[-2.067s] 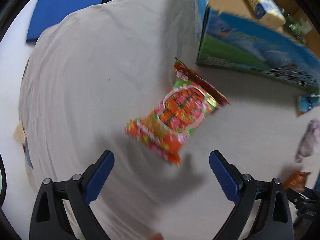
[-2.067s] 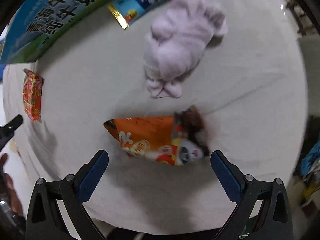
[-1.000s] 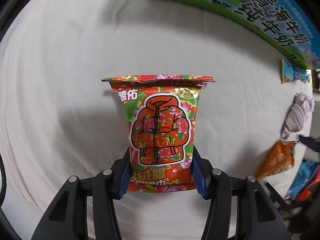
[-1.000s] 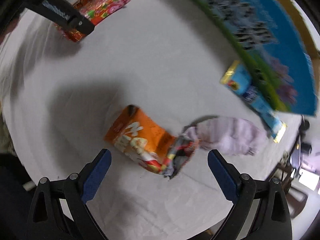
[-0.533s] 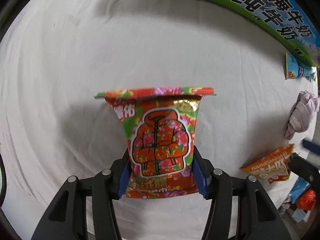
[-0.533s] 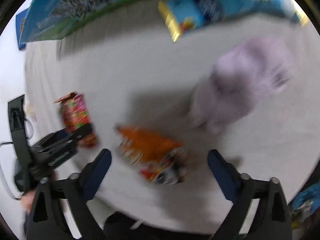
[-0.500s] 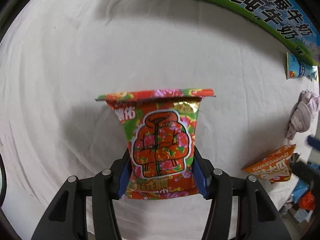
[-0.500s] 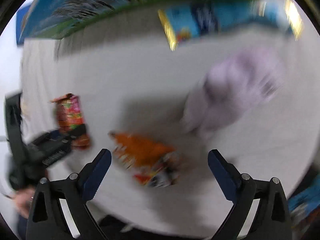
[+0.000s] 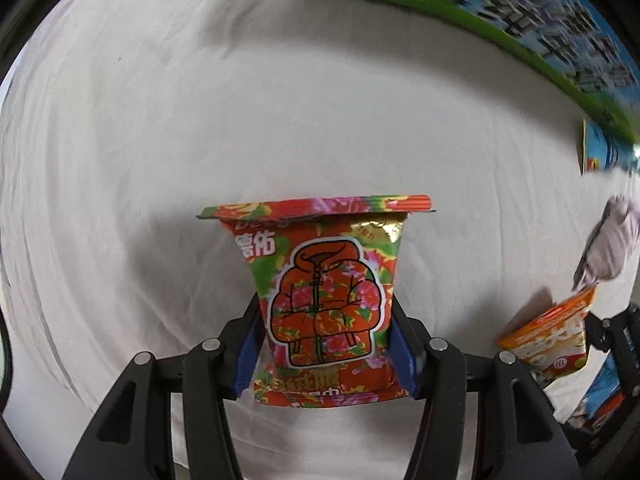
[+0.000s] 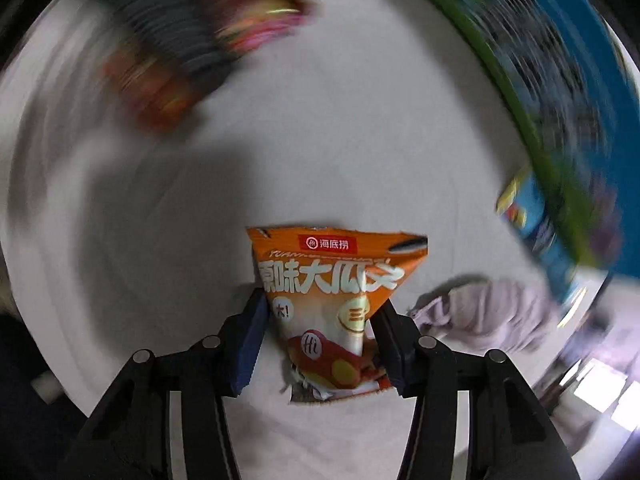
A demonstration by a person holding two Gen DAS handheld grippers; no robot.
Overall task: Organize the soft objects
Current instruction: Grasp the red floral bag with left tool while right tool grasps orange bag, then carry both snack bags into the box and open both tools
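The left gripper [image 9: 324, 344] has its jaws closed on the lower half of the red flowered snack bag [image 9: 320, 296], and the bag stands up between them over the white cloth of the worktop [image 9: 160, 160]. The right gripper [image 10: 320, 344] has just been closing its jaws, and they now press on the narrow bottom of the orange snack bag [image 10: 332, 292]. I think this second hold is the weaker one: the bag is crumpled and thin where the jaws meet it, so it could slip or twist out in a quick swing, and the picture is much blurred. A hard squeeze could also crush the contents of either bag. Ahead of the left jaws the cloth is free up to the green and blue carton [image 9: 520, 32]. To the right of the right jaws the lilac cloth bundle [image 10: 488, 312] lies near, and the carton edge [image 10: 532, 120] is beyond it, so room is smaller on that side.
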